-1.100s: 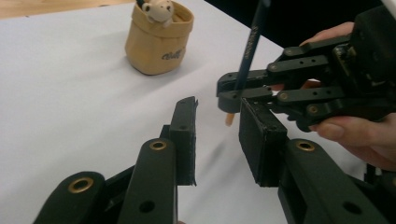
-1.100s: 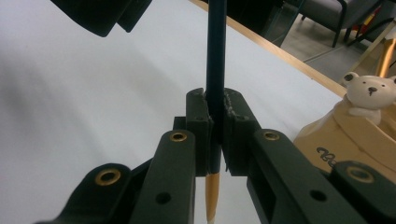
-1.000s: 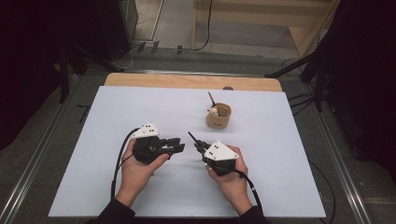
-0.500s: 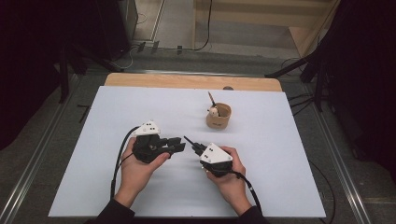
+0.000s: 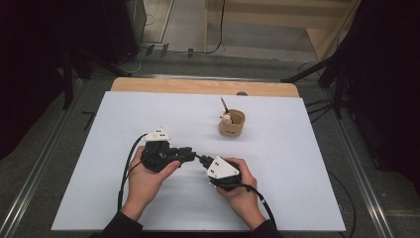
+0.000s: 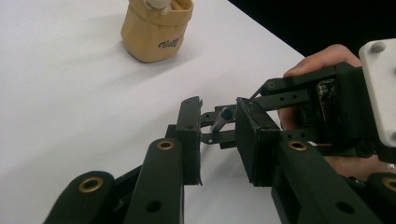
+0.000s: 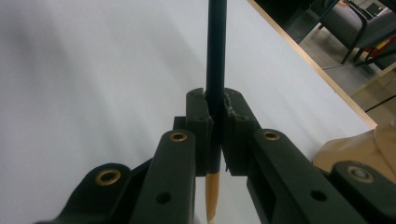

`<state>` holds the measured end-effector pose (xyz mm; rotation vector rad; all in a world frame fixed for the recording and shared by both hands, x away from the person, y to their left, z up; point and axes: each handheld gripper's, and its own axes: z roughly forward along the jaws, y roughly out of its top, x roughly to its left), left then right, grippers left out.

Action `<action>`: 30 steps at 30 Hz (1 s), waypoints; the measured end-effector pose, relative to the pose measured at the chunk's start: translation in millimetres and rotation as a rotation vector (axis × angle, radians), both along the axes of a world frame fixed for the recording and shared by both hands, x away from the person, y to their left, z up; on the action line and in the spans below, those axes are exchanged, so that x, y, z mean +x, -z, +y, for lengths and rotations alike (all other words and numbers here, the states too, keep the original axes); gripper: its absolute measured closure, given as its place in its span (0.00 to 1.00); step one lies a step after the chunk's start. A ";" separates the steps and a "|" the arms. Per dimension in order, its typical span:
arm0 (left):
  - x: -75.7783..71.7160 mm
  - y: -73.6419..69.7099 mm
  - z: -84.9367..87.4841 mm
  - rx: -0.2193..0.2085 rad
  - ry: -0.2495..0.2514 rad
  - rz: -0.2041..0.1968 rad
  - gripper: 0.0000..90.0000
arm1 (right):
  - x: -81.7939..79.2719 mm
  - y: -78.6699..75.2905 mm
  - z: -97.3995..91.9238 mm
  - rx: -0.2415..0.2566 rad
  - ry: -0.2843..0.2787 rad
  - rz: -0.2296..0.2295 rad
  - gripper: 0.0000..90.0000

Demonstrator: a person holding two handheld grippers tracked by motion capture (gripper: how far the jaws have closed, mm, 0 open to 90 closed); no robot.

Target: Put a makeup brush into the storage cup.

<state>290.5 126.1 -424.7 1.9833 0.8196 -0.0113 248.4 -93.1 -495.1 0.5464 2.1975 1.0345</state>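
Observation:
My right gripper (image 7: 215,135) is shut on a dark pencil (image 7: 215,70) that runs straight out past its jaws, its tan sharpened end pointing back at the camera. In the left gripper view, the pencil's blunt end (image 6: 220,119) sits in the gap between the pads of my open left gripper (image 6: 219,140), with the right gripper's jaws just behind it. From above, the left gripper (image 5: 190,155) and right gripper (image 5: 202,160) meet tip to tip at the table's near middle. A tan cup (image 5: 232,125) stands farther back.
The tan cup (image 6: 156,32) holds another pencil and a small white object. The white table top (image 5: 297,173) is open on both sides of the hands. A wooden strip (image 5: 198,87) runs along the far edge, with dark floor and cables beyond.
My right gripper has slid left toward the left gripper, bringing the pencil's end in between the left jaws. The left hand has stayed nearly still.

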 end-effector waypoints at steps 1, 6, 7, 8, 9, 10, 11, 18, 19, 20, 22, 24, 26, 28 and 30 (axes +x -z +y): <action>-0.1 0.1 -0.2 -0.001 -0.001 0.000 0.80 | 0.5 0.4 0.6 -0.007 -0.007 -0.009 0.93; -0.7 1.4 -3.6 0.022 -0.002 0.009 0.82 | -0.4 0.8 2.3 -0.023 -0.013 -0.009 0.93; -1.1 1.9 -5.0 0.028 -0.004 0.013 0.82 | -0.4 0.8 2.5 -0.024 -0.015 -0.011 0.94; -0.9 2.2 -5.3 0.031 -0.001 0.015 0.83 | -0.7 0.5 2.6 -0.028 -0.012 -0.014 0.94; -0.9 2.6 -6.0 0.035 -0.003 0.019 0.83 | -0.7 0.3 2.6 -0.030 -0.012 -0.018 0.94; -1.0 3.1 -6.6 0.039 -0.003 0.024 0.84 | -1.0 0.0 2.8 -0.032 -0.013 -0.018 0.94; -0.6 3.7 -6.8 0.041 0.001 0.027 0.85 | -1.3 -0.3 2.9 -0.034 -0.016 -0.016 0.94; 1.4 4.8 -3.8 0.032 0.027 0.038 0.95 | -1.6 -0.6 2.8 -0.016 -0.015 -0.012 0.90; 1.2 4.5 -2.9 0.034 0.020 0.027 0.95 | -1.2 -1.1 2.2 -0.004 -0.004 -0.014 0.83; 1.0 3.9 -1.3 0.029 0.014 0.014 0.96 | -0.8 -1.3 1.7 0.020 0.012 -0.003 0.76; 0.4 3.3 0.9 0.025 -0.002 -0.010 0.95 | 0.5 -2.7 -1.0 0.088 0.024 0.036 0.69; -0.6 3.4 2.8 0.008 -0.017 -0.031 0.96 | 0.5 -4.1 -2.8 0.140 0.045 0.050 0.65; -1.3 4.5 4.5 -0.008 -0.029 -0.050 0.96 | 0.2 -5.9 -4.9 0.184 0.061 0.059 0.61; -1.8 7.2 5.9 -0.032 -0.037 -0.063 0.96 | -0.3 -8.2 -6.8 0.219 0.076 0.060 0.59; -2.5 8.6 6.5 -0.040 -0.047 -0.077 0.96 | -1.0 -10.1 -8.1 0.239 0.090 0.056 0.57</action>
